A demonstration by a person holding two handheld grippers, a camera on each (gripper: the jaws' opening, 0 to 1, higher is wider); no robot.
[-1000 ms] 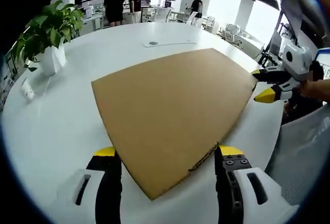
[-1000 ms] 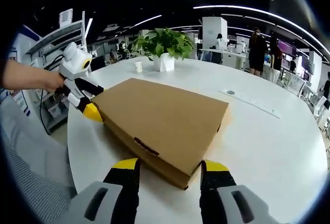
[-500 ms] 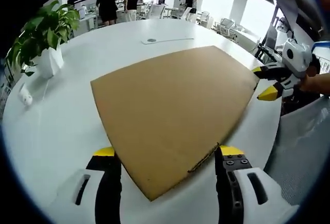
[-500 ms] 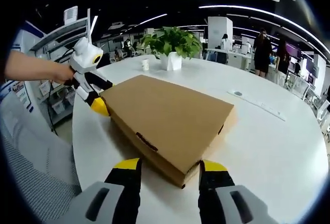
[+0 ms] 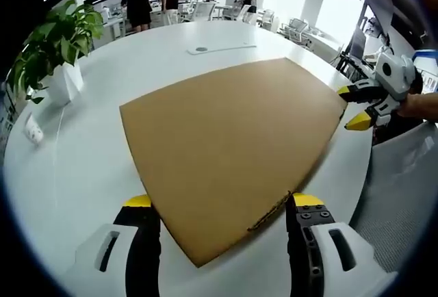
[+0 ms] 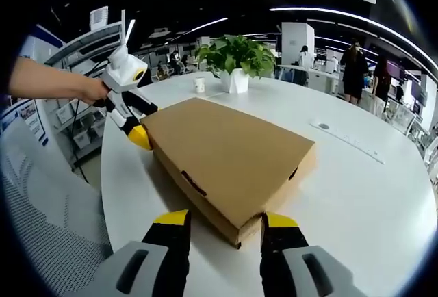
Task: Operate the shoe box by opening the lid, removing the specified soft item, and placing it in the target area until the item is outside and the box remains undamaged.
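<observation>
Shoe box (image 6: 233, 157): lid closed, flat on white table (image 5: 89, 146)
Left gripper (image 5: 219, 204): jaws spread, straddling one corner; likely bracing
Right gripper (image 6: 220, 220): jaws apart astride opposite corner; nothing gripped; lid lift pending

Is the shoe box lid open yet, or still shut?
Shut. The lid lies flat on the shoe box, its front tab tucked in, with no gap along the front edge; both grippers sit open at its corners.

potted plant (image 5: 55, 44) and small paper cup (image 5: 33, 130) on round white table (image 5: 82, 167), people (image 5: 137, 3) beyond
</observation>
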